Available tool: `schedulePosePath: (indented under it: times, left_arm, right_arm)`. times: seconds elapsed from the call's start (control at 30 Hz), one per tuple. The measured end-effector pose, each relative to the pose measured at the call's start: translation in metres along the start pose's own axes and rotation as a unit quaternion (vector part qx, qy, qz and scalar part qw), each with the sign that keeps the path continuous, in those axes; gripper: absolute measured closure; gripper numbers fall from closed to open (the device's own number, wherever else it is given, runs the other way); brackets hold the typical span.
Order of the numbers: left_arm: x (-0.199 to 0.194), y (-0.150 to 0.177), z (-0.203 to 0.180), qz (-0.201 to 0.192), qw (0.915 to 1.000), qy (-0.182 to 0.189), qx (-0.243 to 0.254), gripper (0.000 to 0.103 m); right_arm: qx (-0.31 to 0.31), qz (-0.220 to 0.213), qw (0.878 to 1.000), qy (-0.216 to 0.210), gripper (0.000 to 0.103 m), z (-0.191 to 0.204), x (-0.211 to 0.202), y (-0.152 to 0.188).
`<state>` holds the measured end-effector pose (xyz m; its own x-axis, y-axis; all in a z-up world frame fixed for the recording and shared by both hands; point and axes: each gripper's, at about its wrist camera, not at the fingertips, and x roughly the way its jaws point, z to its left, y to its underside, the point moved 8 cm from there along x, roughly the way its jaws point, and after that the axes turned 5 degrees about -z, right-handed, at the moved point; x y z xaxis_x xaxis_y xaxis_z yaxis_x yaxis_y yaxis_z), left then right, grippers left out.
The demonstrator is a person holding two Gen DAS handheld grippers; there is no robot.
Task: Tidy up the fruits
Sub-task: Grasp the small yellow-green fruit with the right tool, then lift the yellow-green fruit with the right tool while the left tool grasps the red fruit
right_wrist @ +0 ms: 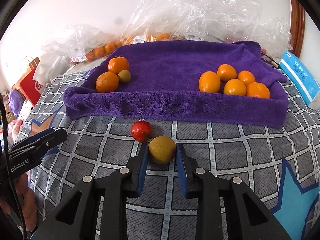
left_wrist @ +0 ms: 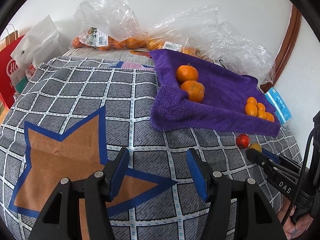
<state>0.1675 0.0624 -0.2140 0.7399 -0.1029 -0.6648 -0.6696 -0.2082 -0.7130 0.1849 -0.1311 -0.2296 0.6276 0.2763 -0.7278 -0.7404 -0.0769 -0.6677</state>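
A purple towel tray (right_wrist: 160,104) (left_wrist: 210,118) lies on the checked cloth. Two mandarins (right_wrist: 112,74) (left_wrist: 190,82) and a small green fruit (right_wrist: 124,76) sit in its left corner; several small oranges (right_wrist: 234,82) (left_wrist: 259,109) sit in its right corner. In front of the tray lie a red fruit (right_wrist: 141,130) (left_wrist: 242,141) and a yellow-green fruit (right_wrist: 162,149) (left_wrist: 255,146). My right gripper (right_wrist: 161,152) (left_wrist: 252,153) has its jaws on both sides of the yellow-green fruit, touching it. My left gripper (left_wrist: 158,160) is open and empty over the cloth; it also shows in the right wrist view (right_wrist: 58,137).
Clear plastic bags (left_wrist: 108,22) with more oranges lie behind the tray by the wall. A red paper bag (left_wrist: 10,70) stands at the far left. A blue-white packet (right_wrist: 302,78) lies right of the tray. The checked cloth (left_wrist: 80,104) spreads left of the tray.
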Motion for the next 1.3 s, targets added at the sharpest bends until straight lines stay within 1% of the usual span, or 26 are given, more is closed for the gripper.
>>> schedulePosePath:
  times: [0.2,0.37,0.47,0.57,0.8,0.93,1.1,1.17,1.3]
  left_arm:
    - [-0.001,0.000,0.002,-0.002,0.9999,0.008,-0.009,0.046]
    - [-0.001,0.001,0.003,-0.002,0.9998,0.014,-0.015,0.047]
    - [-0.001,0.002,0.001,0.003,0.9999,0.011,-0.002,0.046]
    - [0.000,0.003,-0.002,0.008,0.9999,0.009,0.011,0.043]
    - [0.001,0.002,-0.003,0.007,0.9999,0.012,0.009,0.043]
    - [-0.001,0.004,-0.006,0.007,0.9996,0.023,0.013,0.043]
    - [-0.005,0.004,-0.013,0.000,0.9987,0.048,0.019,0.045]
    - [-0.009,0.003,-0.018,-0.011,0.9979,0.059,0.027,0.045]
    - [-0.014,0.004,-0.031,-0.018,0.9956,0.075,0.052,0.045]
  right_arm:
    - [-0.010,0.002,1.000,0.013,0.075,0.002,0.001,0.001]
    - [-0.011,0.000,1.000,0.015,0.075,0.002,0.001,0.001]
    - [-0.007,-0.001,1.000,0.016,0.075,0.001,0.000,0.001]
    - [0.003,0.000,1.000,0.021,0.075,-0.003,-0.003,0.002]
    - [0.018,0.004,1.000,0.024,0.075,-0.009,-0.007,0.005]
    - [0.014,0.003,1.000,0.021,0.075,-0.009,-0.008,0.006]
    - [0.019,-0.004,1.000,0.018,0.075,-0.010,-0.010,0.006]
    - [0.022,-0.011,1.000,0.014,0.075,-0.012,-0.015,0.006]
    - [0.020,-0.029,0.999,0.019,0.075,-0.021,-0.029,0.009]
